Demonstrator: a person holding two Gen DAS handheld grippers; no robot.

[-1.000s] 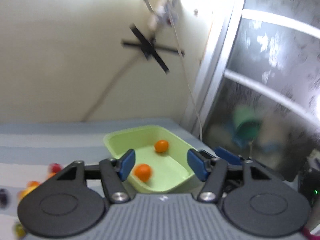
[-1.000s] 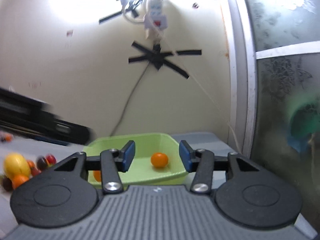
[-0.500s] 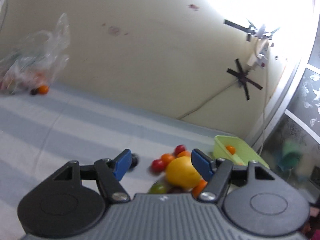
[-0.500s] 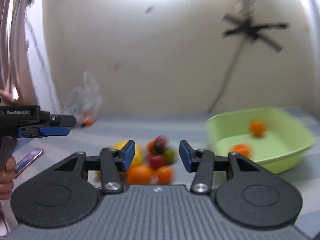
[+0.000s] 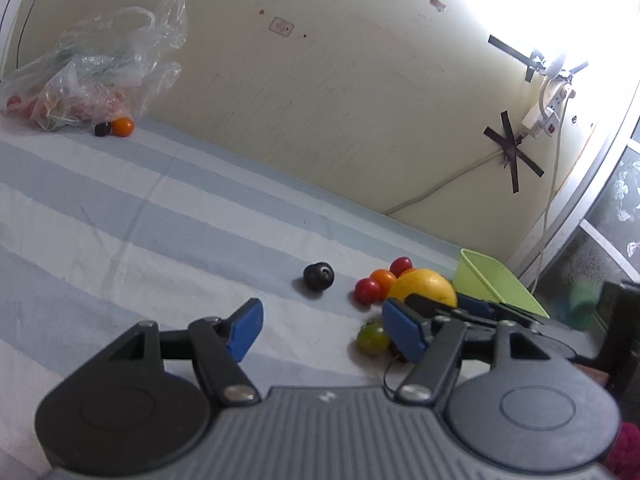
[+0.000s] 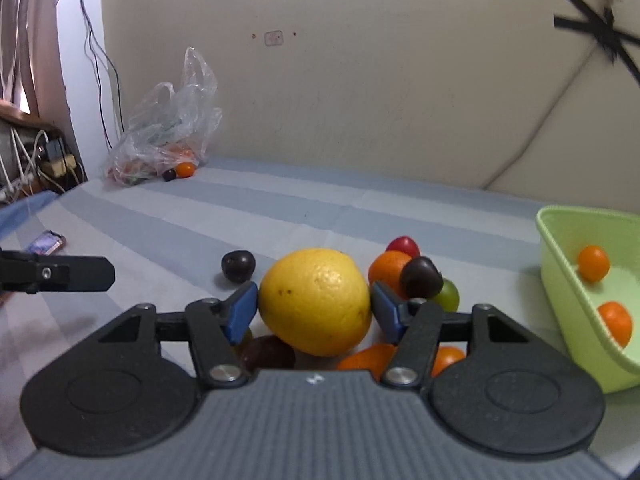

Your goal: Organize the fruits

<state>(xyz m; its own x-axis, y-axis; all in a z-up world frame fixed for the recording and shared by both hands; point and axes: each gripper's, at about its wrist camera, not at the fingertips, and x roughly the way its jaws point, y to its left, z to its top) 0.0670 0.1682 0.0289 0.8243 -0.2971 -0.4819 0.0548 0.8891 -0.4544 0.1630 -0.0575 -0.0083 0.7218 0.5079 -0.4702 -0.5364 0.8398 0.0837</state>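
A pile of small fruits lies on the striped cloth. A large yellow lemon [image 6: 316, 300] sits between the fingers of my right gripper [image 6: 314, 312], which is open around it. Around it are orange fruits [image 6: 390, 268], a red tomato [image 6: 404, 246], dark plums [image 6: 420, 278] and a green fruit [image 6: 448, 294]. A green basket [image 6: 560, 280] at right holds two orange fruits [image 6: 593, 263]. My left gripper [image 5: 322, 326] is open and empty, left of the pile; the lemon [image 5: 424, 288] and a lone dark plum [image 5: 318, 276] show there.
A clear plastic bag [image 6: 168, 128] with more fruit lies by the wall at the far left, with an orange and a dark fruit [image 6: 180, 171] beside it. A phone [image 6: 46, 242] lies at the left edge. A taped cable runs down the wall [image 5: 514, 152].
Both grippers swung left from the green basket to the fruit pile. The right gripper has come down around the lemon. The left gripper now hovers left of the pile.
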